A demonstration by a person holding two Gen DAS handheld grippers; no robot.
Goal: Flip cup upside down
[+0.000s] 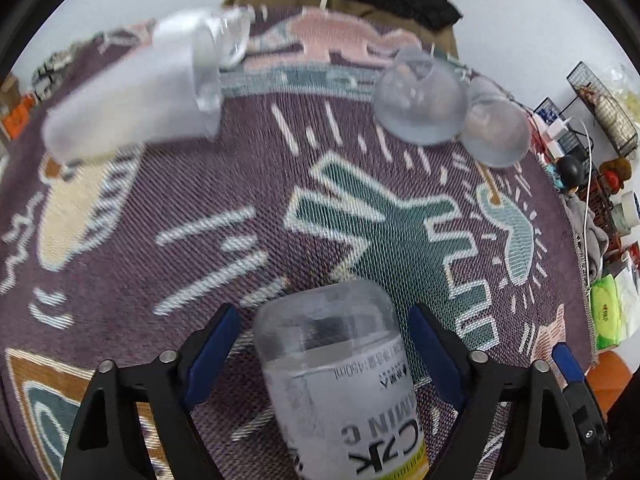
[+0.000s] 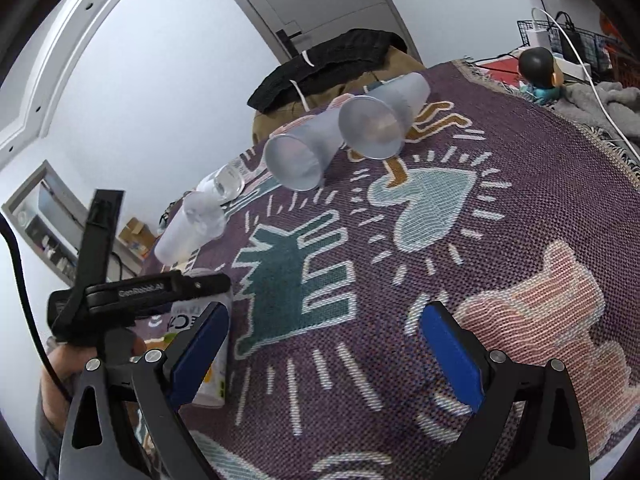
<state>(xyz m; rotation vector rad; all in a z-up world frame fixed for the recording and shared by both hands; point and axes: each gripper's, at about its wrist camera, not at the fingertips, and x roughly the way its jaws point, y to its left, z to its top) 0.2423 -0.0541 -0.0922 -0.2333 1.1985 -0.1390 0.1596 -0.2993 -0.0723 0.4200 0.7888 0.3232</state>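
In the left wrist view, my left gripper (image 1: 320, 344) is open with a clear plastic bottle (image 1: 340, 380) with a yellow label standing upside down between its blue pads, not squeezed. Two frosted cups (image 1: 420, 100) (image 1: 496, 130) lie on their sides at the far right, mouths toward me. Another frosted cup (image 1: 132, 100) lies at the far left next to a clear glass (image 1: 232, 36). In the right wrist view, my right gripper (image 2: 324, 344) is open and empty above the blanket. The two lying cups (image 2: 300, 156) (image 2: 380, 120) are far ahead.
A purple patterned blanket (image 2: 500, 184) covers the table. A black and brown pile of clothes (image 2: 332, 68) lies at the far edge. A toy figure (image 2: 540, 72), cables and wire baskets stand at the right. My left gripper's body (image 2: 132, 292) is at the lower left.
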